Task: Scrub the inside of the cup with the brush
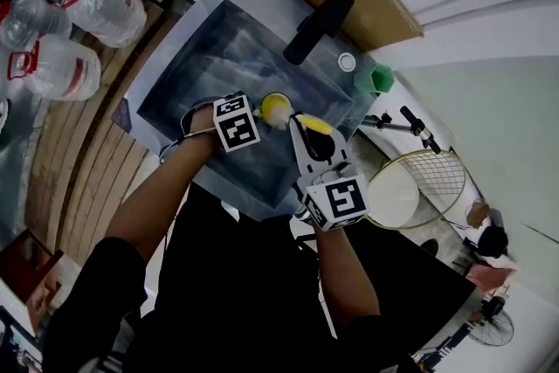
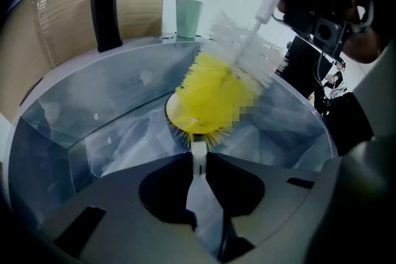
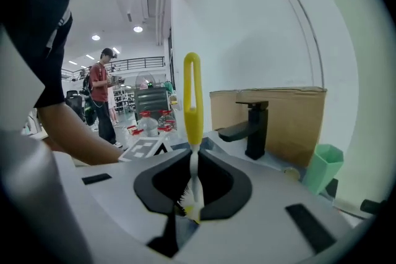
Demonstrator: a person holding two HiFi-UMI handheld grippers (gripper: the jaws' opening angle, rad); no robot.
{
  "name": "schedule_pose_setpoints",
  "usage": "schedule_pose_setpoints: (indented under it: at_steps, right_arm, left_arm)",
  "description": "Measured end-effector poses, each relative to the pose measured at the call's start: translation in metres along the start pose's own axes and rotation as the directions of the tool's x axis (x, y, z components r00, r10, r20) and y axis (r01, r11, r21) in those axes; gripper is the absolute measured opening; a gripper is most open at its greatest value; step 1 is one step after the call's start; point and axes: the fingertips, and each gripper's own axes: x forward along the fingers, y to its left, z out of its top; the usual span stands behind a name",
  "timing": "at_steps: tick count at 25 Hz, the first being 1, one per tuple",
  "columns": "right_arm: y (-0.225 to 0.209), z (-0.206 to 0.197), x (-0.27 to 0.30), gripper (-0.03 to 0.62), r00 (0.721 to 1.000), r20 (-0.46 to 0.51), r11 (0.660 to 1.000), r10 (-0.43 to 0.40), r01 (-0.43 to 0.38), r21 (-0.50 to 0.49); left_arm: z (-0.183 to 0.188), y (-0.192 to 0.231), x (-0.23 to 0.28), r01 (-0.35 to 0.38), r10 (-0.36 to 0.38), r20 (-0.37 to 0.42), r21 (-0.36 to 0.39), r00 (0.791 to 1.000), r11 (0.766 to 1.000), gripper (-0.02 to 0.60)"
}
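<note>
One brush spans both grippers over the sink. It has a yellow loop handle, a white stem, white bristles and a yellow bristle head. My right gripper is shut on the white stem, loop above it and bristles below. My left gripper is shut on a short white stub at the end of the yellow head. In the head view the left gripper and right gripper meet at the sink's right side. A green cup stands upright on the counter behind the sink, apart from both grippers.
A black faucet rises at the sink's far rim, with cardboard behind it. Large water bottles lie on the floor at left. A racket lies at right. A person stands far off.
</note>
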Motion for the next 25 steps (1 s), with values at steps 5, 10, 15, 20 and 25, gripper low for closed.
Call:
schedule_pose_setpoints:
  at_steps: [5, 10, 15, 20, 25]
  right_arm:
    - [0.002, -0.036, 0.012, 0.046, 0.997, -0.074, 0.999, 0.003, 0.000, 0.051]
    - [-0.019, -0.059, 0.029, 0.044, 0.995, -0.092, 0.995, -0.044, 0.052, 0.080]
    - [-0.024, -0.050, 0.028, 0.043, 0.993, -0.097, 0.995, -0.069, 0.075, 0.061]
    - [-0.023, -0.025, 0.015, 0.043, 0.994, -0.068, 0.995, -0.080, 0.084, 0.056]
    - [-0.031, 0.008, -0.015, 0.043, 0.993, -0.014, 0.990, -0.120, 0.120, 0.077]
  left_arm:
    - [-0.001, 0.000, 0.000, -0.003, 0.003, -0.007, -0.002, 1.000, 1.000, 0.077]
    - [0.001, 0.000, 0.000, -0.006, 0.006, -0.006, 0.007, 1.000, 1.000, 0.078]
    - [0.000, 0.000, 0.000, -0.010, 0.010, -0.001, 0.009, 1.000, 1.000, 0.078]
    - [-0.003, 0.000, -0.005, -0.004, 0.004, 0.002, 0.010, 1.000, 1.000, 0.081]
    - [0.001, 0.000, -0.038, -0.008, 0.007, 0.050, 0.025, 0.999, 1.000, 0.080]
